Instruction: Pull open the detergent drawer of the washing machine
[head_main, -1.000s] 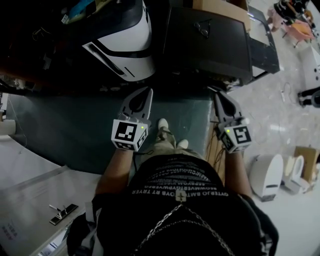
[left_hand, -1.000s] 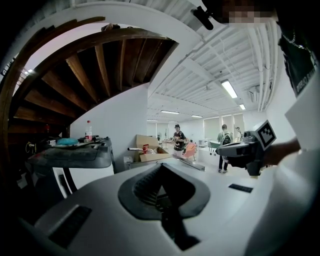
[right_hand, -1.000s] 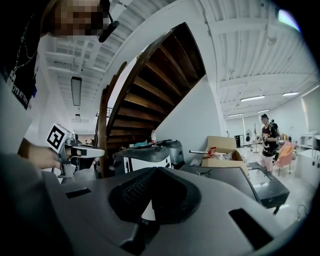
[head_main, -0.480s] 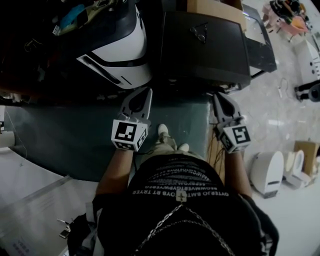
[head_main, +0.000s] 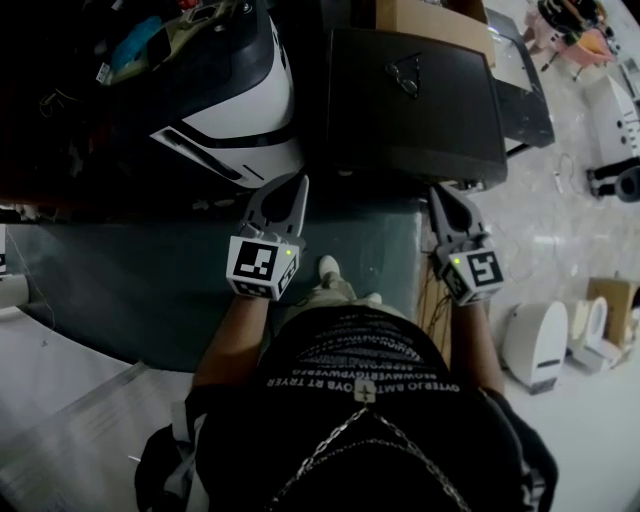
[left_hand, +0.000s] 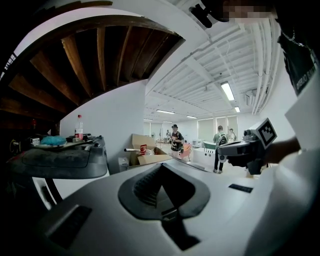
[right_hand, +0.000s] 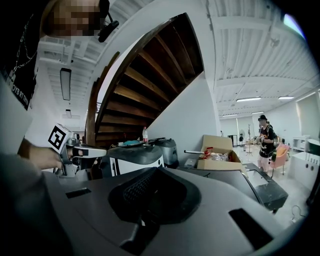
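Fingers together and empty, left gripper (head_main: 299, 184) and right gripper (head_main: 438, 192) aim at the white machine (head_main: 250, 115) and dark machine (head_main: 420, 100), presumably to reach the drawer.

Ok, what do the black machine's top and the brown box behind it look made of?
Black machine's top: smooth, dull-sheened panel, probably plastic or painted metal; the look leaves it open. Brown box: cardboard, matte tan with a raised flap.
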